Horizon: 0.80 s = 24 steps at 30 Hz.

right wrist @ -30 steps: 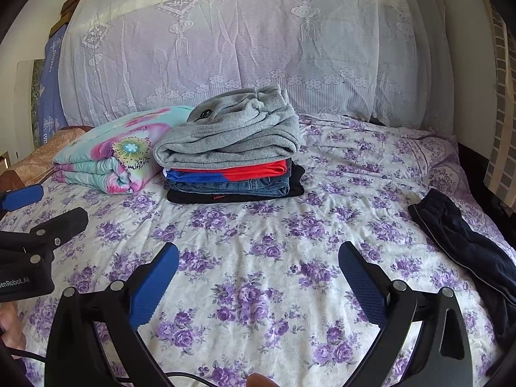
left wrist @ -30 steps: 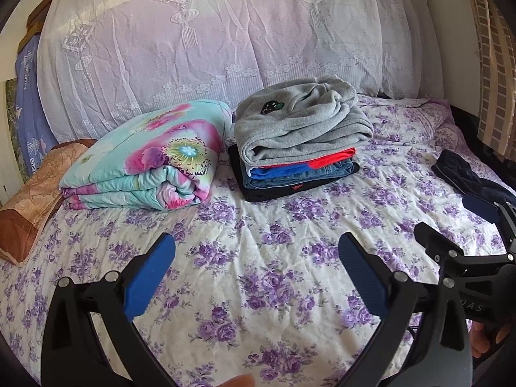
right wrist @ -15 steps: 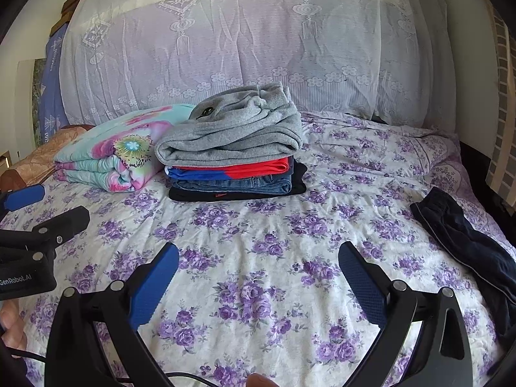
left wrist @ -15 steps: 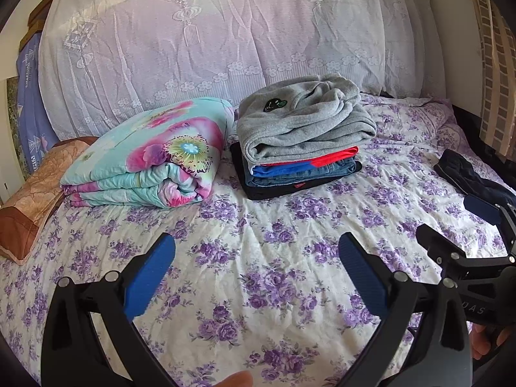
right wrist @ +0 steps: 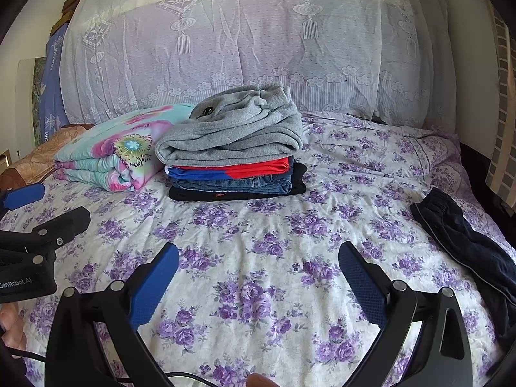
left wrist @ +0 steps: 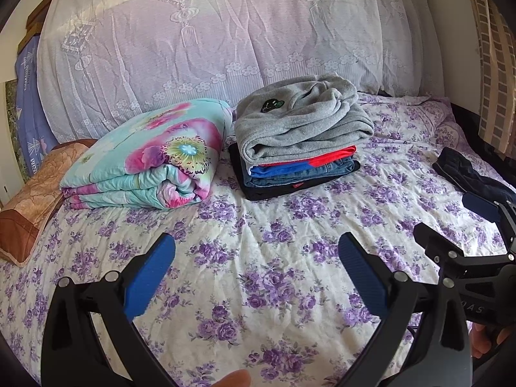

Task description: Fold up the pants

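With the left gripper (left wrist: 254, 277) and right gripper (right wrist: 258, 280) both spread wide and empty over the bedsheet (right wrist: 274, 225), the dark pants (right wrist: 467, 245) lie bunched far right, so a careless pinch may snag sheet too.

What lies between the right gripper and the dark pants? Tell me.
Only bare floral bedsheet, shown in the right wrist view, between the open right gripper and the dark pants.
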Each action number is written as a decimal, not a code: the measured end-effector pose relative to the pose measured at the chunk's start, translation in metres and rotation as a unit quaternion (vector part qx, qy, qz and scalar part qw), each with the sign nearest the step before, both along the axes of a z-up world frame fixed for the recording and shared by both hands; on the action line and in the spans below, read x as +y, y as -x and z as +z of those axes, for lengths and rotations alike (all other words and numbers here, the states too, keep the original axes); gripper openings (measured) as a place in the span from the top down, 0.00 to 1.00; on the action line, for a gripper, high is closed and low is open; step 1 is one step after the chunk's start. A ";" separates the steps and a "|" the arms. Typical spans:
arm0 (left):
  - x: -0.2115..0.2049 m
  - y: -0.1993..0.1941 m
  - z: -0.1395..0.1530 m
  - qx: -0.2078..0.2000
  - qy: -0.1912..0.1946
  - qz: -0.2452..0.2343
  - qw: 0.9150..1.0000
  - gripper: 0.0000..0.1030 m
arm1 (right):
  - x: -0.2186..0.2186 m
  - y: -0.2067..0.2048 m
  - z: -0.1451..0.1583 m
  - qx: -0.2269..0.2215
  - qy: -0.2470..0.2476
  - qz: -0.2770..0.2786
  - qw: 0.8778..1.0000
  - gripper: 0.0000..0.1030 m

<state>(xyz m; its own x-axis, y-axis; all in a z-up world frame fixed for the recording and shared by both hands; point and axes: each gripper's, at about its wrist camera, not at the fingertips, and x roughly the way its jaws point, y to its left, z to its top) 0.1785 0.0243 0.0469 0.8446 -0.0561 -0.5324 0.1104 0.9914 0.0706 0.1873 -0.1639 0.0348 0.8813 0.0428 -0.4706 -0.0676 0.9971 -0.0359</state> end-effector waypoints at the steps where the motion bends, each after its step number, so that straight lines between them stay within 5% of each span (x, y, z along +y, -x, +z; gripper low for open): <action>1: 0.000 0.000 0.000 0.000 0.000 0.000 1.000 0.04 | 0.000 0.000 0.000 0.000 0.000 0.000 1.000 0.03; 24: -0.002 0.001 0.000 0.003 -0.002 -0.003 1.000 0.04 | 0.000 0.001 0.000 -0.001 0.000 0.000 1.000 0.03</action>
<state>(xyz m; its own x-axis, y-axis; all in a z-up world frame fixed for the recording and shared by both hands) 0.1772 0.0226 0.0472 0.8405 -0.0595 -0.5385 0.1171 0.9904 0.0733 0.1868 -0.1639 0.0351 0.8821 0.0422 -0.4691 -0.0670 0.9971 -0.0364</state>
